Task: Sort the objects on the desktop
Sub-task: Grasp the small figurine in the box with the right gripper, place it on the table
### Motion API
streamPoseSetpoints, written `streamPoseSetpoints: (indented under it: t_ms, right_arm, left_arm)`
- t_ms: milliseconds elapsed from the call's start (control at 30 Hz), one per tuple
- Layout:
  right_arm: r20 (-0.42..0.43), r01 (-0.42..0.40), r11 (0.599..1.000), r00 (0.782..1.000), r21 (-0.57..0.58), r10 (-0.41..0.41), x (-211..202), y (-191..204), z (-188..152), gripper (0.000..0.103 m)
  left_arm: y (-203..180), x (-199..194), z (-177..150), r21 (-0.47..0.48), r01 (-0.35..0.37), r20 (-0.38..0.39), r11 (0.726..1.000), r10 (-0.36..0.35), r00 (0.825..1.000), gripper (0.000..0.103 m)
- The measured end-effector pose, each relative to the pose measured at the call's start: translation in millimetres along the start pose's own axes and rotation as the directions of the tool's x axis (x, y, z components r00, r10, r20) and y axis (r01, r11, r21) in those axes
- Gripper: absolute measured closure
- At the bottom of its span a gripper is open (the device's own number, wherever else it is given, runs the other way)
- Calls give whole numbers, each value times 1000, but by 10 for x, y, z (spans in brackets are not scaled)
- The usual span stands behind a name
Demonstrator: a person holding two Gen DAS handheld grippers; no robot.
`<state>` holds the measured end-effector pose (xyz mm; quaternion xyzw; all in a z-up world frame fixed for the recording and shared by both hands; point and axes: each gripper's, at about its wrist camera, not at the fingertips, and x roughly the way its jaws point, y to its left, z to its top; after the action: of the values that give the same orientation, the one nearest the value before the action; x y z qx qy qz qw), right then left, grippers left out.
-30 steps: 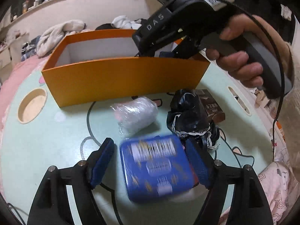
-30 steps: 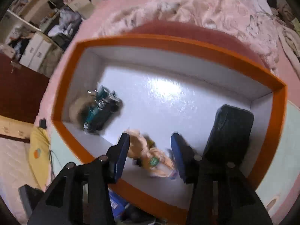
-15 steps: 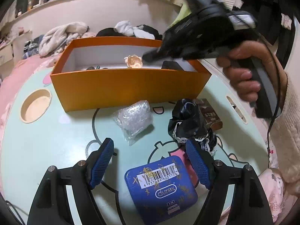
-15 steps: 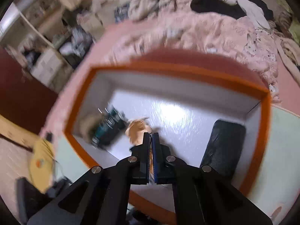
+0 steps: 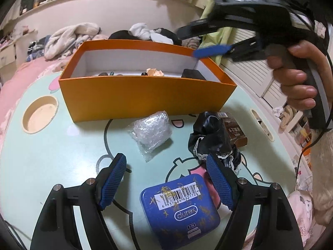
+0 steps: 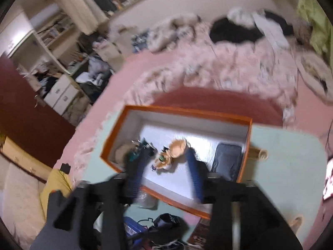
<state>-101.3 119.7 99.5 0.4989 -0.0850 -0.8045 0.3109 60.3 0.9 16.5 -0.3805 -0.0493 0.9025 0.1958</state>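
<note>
A rectangular orange box (image 5: pixel 145 95) with a white inside is sitting open-topped on a pale green table (image 5: pixel 52 156) printed with black cartoon outlines. Its long axis is running left to right across the left wrist view, the long smooth side wall facing the camera.

Inside the box, a small peach-coloured figurine (image 6: pixel 172 154) is lying near the middle of the glossy white floor, a dark padded rectangular pouch (image 6: pixel 228 158) is lying at one end, and a teal and silver object (image 6: pixel 138 150), too blurred to make out, is sitting beside something tan at the other end.

In front of the box, a crinkly clear plastic bundle (image 5: pixel 150 131) is lying on the table. Beside it sits a crumpled glossy black cloth with white lace trim (image 5: pixel 212 141), touching a brown carton (image 5: pixel 234 130). A flat, rounded-corner blue tin (image 5: pixel 180 209) with a barcode label is lying nearest the camera, barcode end pointing toward the box.

The left gripper (image 5: pixel 166 185) is hovering wide open and empty, its ribbed blue pads on either side of the tin without touching it.

The right gripper (image 6: pixel 166 173), motion-blurred, is hanging above the box with its fingers spread apart and holding nothing.
</note>
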Motion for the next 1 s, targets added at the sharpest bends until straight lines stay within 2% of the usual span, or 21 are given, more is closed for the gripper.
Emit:
streamPoseSetpoints:
  t_ms: [67, 100, 200, 233, 267, 367, 400, 433, 467, 533, 567, 600, 667, 833, 1000]
  right_arm:
    - [-63, -46, 995, 997, 87, 52, 294, -52, 13, 49]
    - [-88, -18, 994, 996, 112, 28, 430, -51, 13, 49]
    - [-121, 147, 981, 984, 123, -132, 764, -28, 42, 49]
    - [-112, 193, 975, 977, 108, -181, 844, 1, 42, 48]
    - [-62, 218, 973, 975, 72, -214, 842, 66, 38, 48]
    - [-12, 319, 946, 947, -62, -321, 919, 228, -2, 60]
    - [-3, 320, 944, 947, -80, -322, 928, 229, -27, 75]
    - [3, 320, 943, 947, -92, -321, 933, 228, -36, 78]
    - [6, 304, 949, 952, -86, -305, 898, 197, -33, 78]
    - [0, 188, 982, 982, -28, -188, 817, 86, -10, 78]
    - [18, 132, 991, 991, 2, -132, 741, 31, -11, 78]
    - [47, 112, 994, 993, 8, -113, 663, 13, -10, 78]
    - [122, 80, 997, 989, -6, -79, 444, 28, -5, 78]
    - [223, -93, 996, 970, -10, 93, -92, 45, -89, 78]
    - [224, -248, 969, 944, -6, 243, -356, 37, -354, 78]
  left_arm:
    - [14, -10, -6, 0, 2, 1, 1000, -2, 1000, 24]
    - [15, -16, -8, -1, 2, 2, 1000, -2, 1000, 24]
    - [31, -21, -10, -6, 4, 4, 1000, -4, 1000, 24]
    - [34, -19, -10, -8, 1, 3, 1000, -1, 1000, 24]
    - [36, -23, -8, -8, -1, 4, 1000, 1, 1000, 24]
    - [40, -57, -8, -11, 0, 19, 1000, 0, 1000, 24]
    - [47, -61, -11, -14, 2, 22, 1000, -2, 1000, 24]
    - [53, -63, -11, -17, 4, 24, 1000, -4, 1000, 24]
    - [57, -59, -11, -20, 4, 22, 1000, -4, 1000, 24]
    - [61, -50, -13, -24, 4, 19, 1000, -4, 1000, 24]
    - [60, -49, -14, -25, 3, 20, 1000, -2, 1000, 24]
    - [62, -53, -12, -26, 3, 21, 1000, -2, 1000, 24]
    - [70, -65, -17, -30, 5, 27, 1000, -4, 1000, 24]
    - [102, -74, -17, -47, 4, 31, 999, -2, 1000, 24]
    - [98, -108, -19, -47, -1, 45, 999, 3, 999, 24]
